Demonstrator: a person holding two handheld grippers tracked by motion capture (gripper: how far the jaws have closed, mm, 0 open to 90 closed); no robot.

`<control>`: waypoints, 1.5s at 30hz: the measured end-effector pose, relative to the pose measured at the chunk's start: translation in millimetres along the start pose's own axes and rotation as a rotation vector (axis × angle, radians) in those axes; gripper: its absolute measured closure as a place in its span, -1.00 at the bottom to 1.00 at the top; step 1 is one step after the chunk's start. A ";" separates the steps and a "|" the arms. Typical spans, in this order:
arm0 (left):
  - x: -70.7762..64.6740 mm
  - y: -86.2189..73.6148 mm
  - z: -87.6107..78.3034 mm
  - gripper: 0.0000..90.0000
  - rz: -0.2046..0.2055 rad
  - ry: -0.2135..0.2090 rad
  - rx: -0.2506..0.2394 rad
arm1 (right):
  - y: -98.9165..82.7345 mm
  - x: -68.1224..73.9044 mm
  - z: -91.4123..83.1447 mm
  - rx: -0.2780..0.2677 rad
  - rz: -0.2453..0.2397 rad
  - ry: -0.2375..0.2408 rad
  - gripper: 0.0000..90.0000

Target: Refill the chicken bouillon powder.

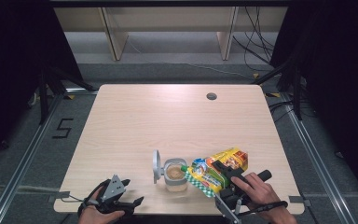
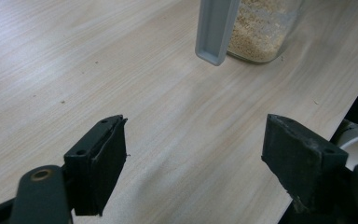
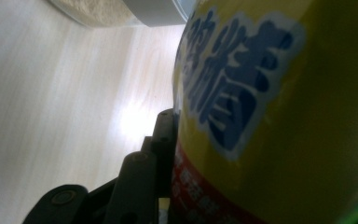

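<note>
A pale wooden bench (image 1: pixel 135 121) carried a clear jar (image 1: pixel 175 176) near its front edge, holding a tan granular filling, with its grey hinged lid (image 1: pixel 156 165) standing open on the jar's left side. The right tool (image 1: pixel 225 173) was clamped on a yellow packet (image 1: pixel 216 171) printed in red, green and blue, held tilted with its lower green corner at the jar's rim. In the right gripper view the packet (image 3: pixel 279 116) pressed against one black jaw, blue characters on a white patch facing the camera, and the jar's base showed at the top edge above bare bench. The person's right hand (image 1: pixel 256 189) gripped the tool handle at the bench's front right. The left tool (image 1: pixel 128 201) rested low at the front left corner of the bench, well apart from the jar, in the person's left hand (image 1: pixel 100 211). In the left gripper view its jaws stood wide apart over bare wood with nothing between them, and the jar (image 2: pixel 261 30) and the edge of the lid (image 2: pixel 216 30) appeared ahead.
</note>
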State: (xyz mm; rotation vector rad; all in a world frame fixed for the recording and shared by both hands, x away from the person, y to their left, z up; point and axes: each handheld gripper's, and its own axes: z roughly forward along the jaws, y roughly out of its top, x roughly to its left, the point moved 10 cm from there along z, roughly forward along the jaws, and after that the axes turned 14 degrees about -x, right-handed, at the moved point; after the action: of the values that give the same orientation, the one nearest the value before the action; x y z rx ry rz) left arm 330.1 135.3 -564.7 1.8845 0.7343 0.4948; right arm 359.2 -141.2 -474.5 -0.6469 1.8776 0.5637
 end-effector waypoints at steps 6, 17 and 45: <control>-0.5 0.6 0.7 -0.53 -0.002 0.002 -0.007 | -0.7 3.7 4.3 -0.040 0.041 0.003 0.55; 0.6 0.6 -0.3 -0.53 0.010 -0.001 0.001 | -17.7 6.8 3.1 -0.094 0.288 -0.051 0.56; 1.4 1.5 1.1 -0.53 0.008 -0.005 -0.016 | -75.2 -2.4 25.3 -0.203 1.001 -0.290 0.68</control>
State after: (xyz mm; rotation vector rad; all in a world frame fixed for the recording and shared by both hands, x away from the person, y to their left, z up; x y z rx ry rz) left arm 332.2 135.0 -563.8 1.8733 0.7183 0.4996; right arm 426.8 -180.6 -488.2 0.3102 1.7813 1.4081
